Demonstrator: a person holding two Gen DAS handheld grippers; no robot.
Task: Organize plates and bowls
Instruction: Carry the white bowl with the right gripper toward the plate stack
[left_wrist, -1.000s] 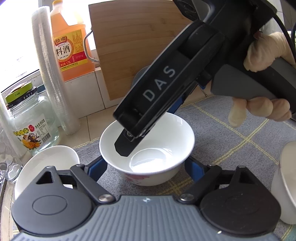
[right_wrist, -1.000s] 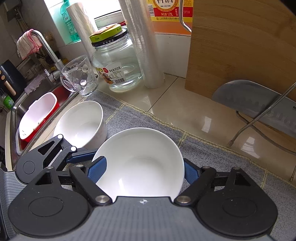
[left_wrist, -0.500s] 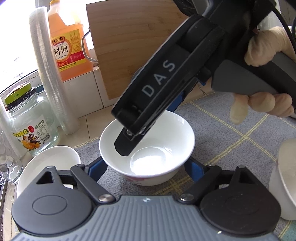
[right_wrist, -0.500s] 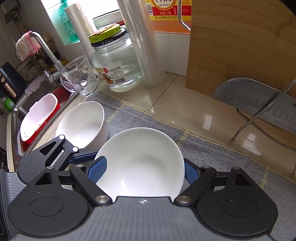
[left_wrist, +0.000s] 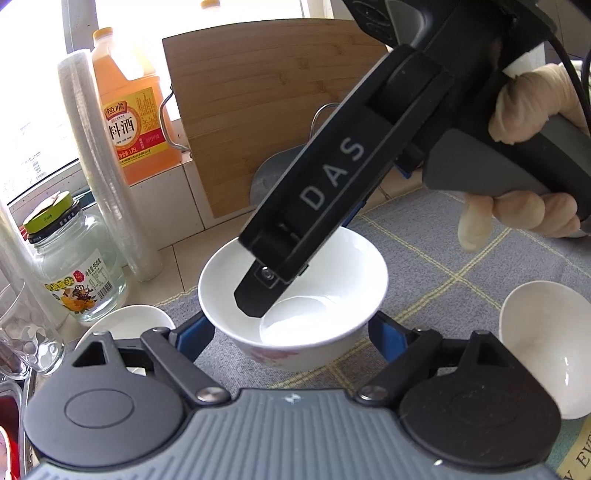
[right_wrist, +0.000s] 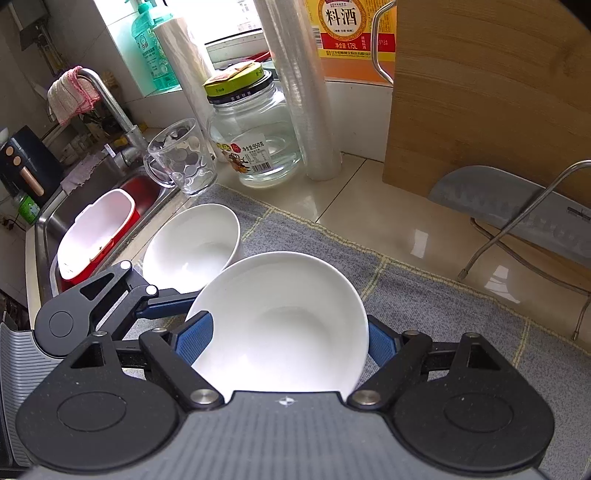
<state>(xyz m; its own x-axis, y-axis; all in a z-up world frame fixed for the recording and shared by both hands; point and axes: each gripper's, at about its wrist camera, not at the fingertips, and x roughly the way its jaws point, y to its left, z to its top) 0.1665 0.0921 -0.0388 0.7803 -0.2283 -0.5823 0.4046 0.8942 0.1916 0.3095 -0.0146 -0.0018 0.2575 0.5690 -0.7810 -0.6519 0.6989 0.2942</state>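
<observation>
A white bowl (left_wrist: 332, 273) with a flower print on its outside sits between the blue pads of my left gripper (left_wrist: 290, 338), which is shut on its sides. The right wrist view shows the same bowl (right_wrist: 280, 325) gripped by my right gripper (right_wrist: 288, 341), pads against both rims. One of the right gripper's black fingers (left_wrist: 258, 291) reaches over the bowl's far rim, and a gloved hand (left_wrist: 524, 110) holds that tool. One of the left gripper's fingers (right_wrist: 166, 304) comes in from the left. The bowl is just above the grey mat (right_wrist: 443, 306).
A second white bowl (right_wrist: 192, 251) stands on the mat's left end, a third (left_wrist: 535, 332) to the right. Behind are a glass mug (right_wrist: 181, 162), jar (right_wrist: 255, 140), plastic roll (right_wrist: 295, 92), orange bottle (left_wrist: 133, 110), cutting board (left_wrist: 266, 110) and cleaver (right_wrist: 517, 203). The sink (right_wrist: 48, 221) lies left.
Both grippers have risen a little with the bowl held between them. The counter things have slid down in the left wrist view, and the right-hand bowl shows more fully.
</observation>
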